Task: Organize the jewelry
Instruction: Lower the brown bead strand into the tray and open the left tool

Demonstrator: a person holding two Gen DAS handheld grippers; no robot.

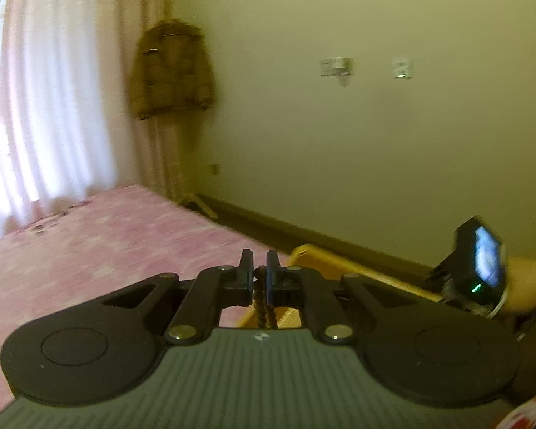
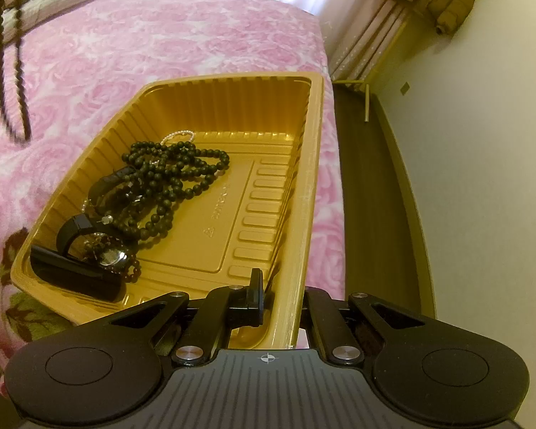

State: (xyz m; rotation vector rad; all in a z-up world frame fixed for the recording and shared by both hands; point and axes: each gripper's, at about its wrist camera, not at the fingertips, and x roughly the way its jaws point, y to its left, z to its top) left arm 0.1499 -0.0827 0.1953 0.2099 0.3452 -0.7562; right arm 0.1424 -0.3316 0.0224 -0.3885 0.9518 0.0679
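Jaws of the left gripper (image 1: 260, 271) clamp a brown bead strand (image 1: 264, 307), suspended above the pink bed (image 2: 168, 43). Right gripper (image 2: 268, 286) jaws clamp the gold tray (image 2: 312, 164) wall. Tray rests on the bed, containing a black bead necklace (image 2: 175, 178) and watch (image 2: 109, 257).

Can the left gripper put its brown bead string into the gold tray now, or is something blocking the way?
Probably yes. The left gripper holds the brown bead string hanging above the bed, beside the gold tray. The tray's right half is bare; the right gripper only clamps the near rim.
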